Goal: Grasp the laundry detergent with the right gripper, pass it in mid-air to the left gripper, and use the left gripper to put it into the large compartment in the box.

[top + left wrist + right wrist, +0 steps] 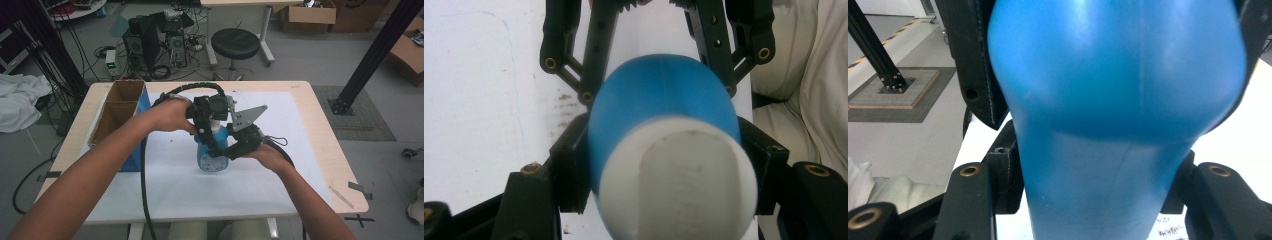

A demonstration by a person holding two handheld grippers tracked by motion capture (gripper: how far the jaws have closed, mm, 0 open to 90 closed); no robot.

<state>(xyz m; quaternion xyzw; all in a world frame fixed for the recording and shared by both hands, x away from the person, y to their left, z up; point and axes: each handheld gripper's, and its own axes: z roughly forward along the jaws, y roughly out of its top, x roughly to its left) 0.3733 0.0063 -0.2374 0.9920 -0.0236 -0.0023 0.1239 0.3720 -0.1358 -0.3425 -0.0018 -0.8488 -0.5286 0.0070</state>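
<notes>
A blue plastic bottle [212, 161] with a white cap [679, 185] stands upright on the white sheet [280, 130] at the middle of the table. My left gripper [212, 126] comes down from above and is shut on the bottle's upper part just below the cap, one jaw on each side [664, 165]. My right gripper [224, 149] reaches in from the right and is shut on the narrower blue body [1113, 75], its black jaws pressed against both sides [1093, 175]. Both hands hold their grippers close together over the bottle.
An open cardboard box [117, 112] with a blue side stands at the table's left edge. A small strip [341, 196] lies near the front right corner of the wooden table [320, 150]. Beyond the table are a black stool [235, 44], computer towers and cables.
</notes>
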